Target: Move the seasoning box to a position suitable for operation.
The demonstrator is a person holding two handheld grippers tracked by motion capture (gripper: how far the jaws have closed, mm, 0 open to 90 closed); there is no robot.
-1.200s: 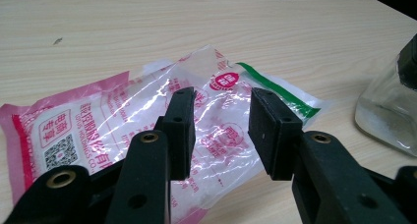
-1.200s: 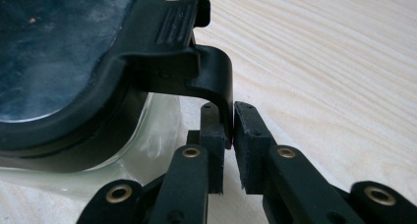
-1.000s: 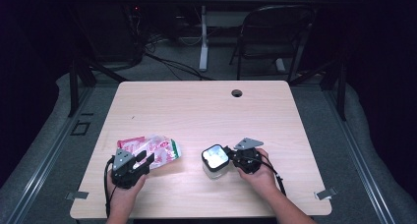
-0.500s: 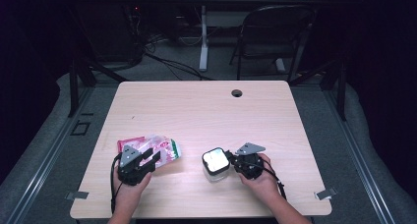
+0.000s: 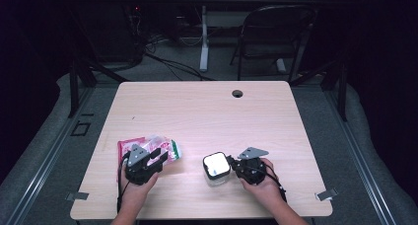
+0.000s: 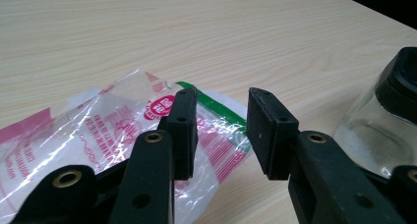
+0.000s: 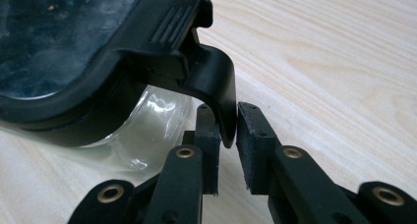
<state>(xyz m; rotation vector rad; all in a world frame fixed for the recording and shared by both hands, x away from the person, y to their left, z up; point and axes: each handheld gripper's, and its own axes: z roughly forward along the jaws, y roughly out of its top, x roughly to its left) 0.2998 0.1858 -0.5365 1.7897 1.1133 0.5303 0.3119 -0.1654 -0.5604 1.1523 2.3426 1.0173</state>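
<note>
The right claw [image 7: 227, 130] had its two black jaws around the black latch tab [image 7: 216, 86] of a clear container's lid [image 7: 74, 52]; the jaws had just been opening, so the tab sat between them with the pads at its sides in a loose pinch at best, not a firm grip. In the high view this right claw [image 5: 231, 165] lay low on the counter [image 5: 207, 111], just beside the square glass container [image 5: 217, 167], near the front edge. The left claw [image 6: 221, 130] had its jaws spread with nothing between them, poised over a crinkled clear plastic bag [image 6: 123, 130] printed in pink and white with a green strip along its top edge. In the high view the left claw [image 5: 156, 158] rested at the near end of that bag [image 5: 162, 147], well apart from the container. The risk, as a judgement: with so loose a hold on the latch tab, a pull could let the tab slip out of the jaws and snap back, or drag the whole container across the smooth counter, since nothing braced it. The lid was on the container; a faint whitish trace showed through its glass wall, too unclear to identify. The bag lay flat, and what was in it, if anything, could not be made out.
</note>
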